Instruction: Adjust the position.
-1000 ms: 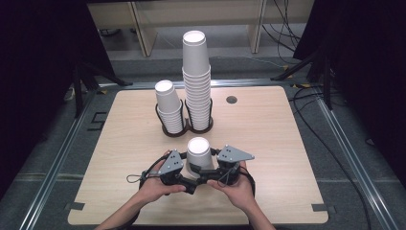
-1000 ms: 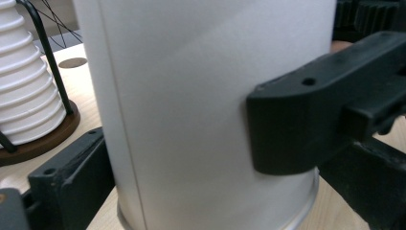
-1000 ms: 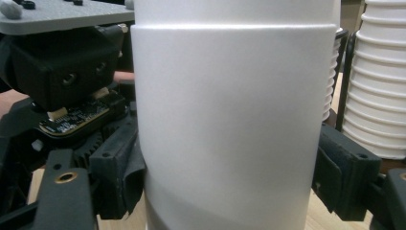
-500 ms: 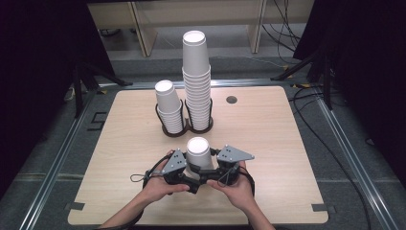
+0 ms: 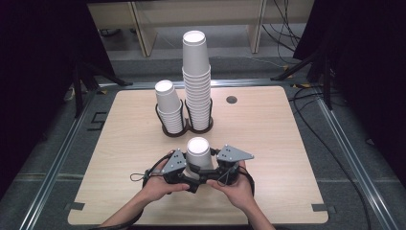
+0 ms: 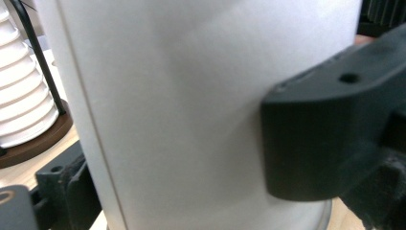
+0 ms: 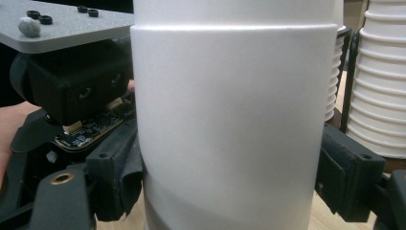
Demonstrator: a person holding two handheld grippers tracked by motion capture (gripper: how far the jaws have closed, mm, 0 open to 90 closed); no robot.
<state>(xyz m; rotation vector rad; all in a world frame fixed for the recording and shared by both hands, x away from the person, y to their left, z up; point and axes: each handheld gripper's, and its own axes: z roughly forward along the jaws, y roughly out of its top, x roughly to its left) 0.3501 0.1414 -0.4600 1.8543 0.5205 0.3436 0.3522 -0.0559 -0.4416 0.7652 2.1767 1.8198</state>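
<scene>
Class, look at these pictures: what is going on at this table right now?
A person holds a gripper in each hand, and the left gripper and right gripper meet from either side around upside-down white cups near the table's front edge. The right gripper view shows one cup nested over another. The left jaws have just been closing and the right jaws opening, with the cups between both. Behind, a short stack and a tall stack stand in a black holder.

There are two stacks of white paper cups: one tall stack (image 5: 197, 81) and one short stack (image 5: 169, 108) just left of it. Both stand in one black holder (image 5: 184, 129) with two rings. One more upside-down cup (image 5: 198, 152) stands alone, nearer the person than the holder. There are two grippers and two hands. There is one tabletop (image 5: 268, 129).
</scene>
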